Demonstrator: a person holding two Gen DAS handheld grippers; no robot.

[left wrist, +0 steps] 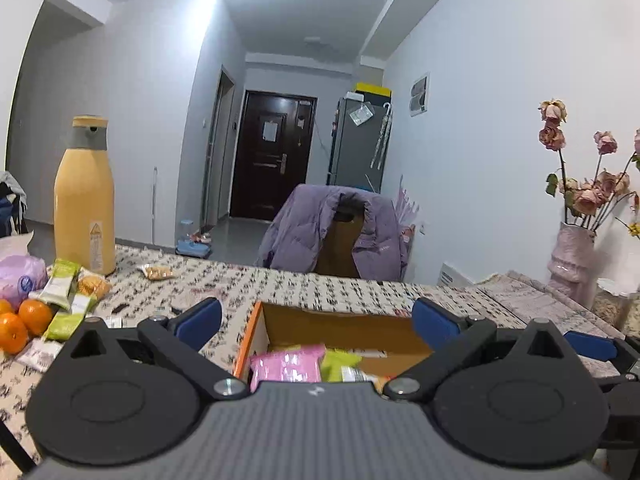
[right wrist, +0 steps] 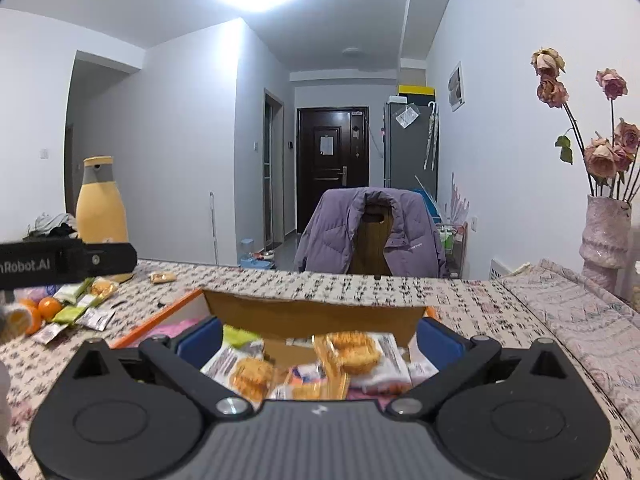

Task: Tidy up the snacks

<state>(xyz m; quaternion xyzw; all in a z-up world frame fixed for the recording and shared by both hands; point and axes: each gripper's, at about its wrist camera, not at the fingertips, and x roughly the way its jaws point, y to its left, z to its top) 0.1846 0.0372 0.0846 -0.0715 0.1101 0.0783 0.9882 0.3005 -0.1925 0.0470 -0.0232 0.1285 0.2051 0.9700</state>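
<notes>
Left gripper (left wrist: 318, 322): jaws spread wide, blue pads clear of everything, nothing between them, aimed slightly downward toward the desk's far edge. Right gripper (right wrist: 320, 340): jaws likewise wide apart and empty, same slight downward tilt.

Below and between both sets of jaws: open cardboard box (left wrist: 340, 328) with orange side, mid-desk, long axis running along the far edge. Inside: pink packet (left wrist: 286, 362), green packet (left wrist: 340, 360), and clear-wrapped biscuit packs (right wrist: 352, 352) lying flat, jumbled, long axes at mixed angles.

Toward the desk's left edge: loose green-and-white bars (left wrist: 64, 288), mostly pointing toward the far edge; oranges (left wrist: 24, 320) just beside them; a tall yellow bottle (left wrist: 85, 196) upright near the far left corner. One small snack pack (left wrist: 156, 272) alone near the far edge.

Along the right edge: pink vase (left wrist: 572, 264) of dried roses.
</notes>
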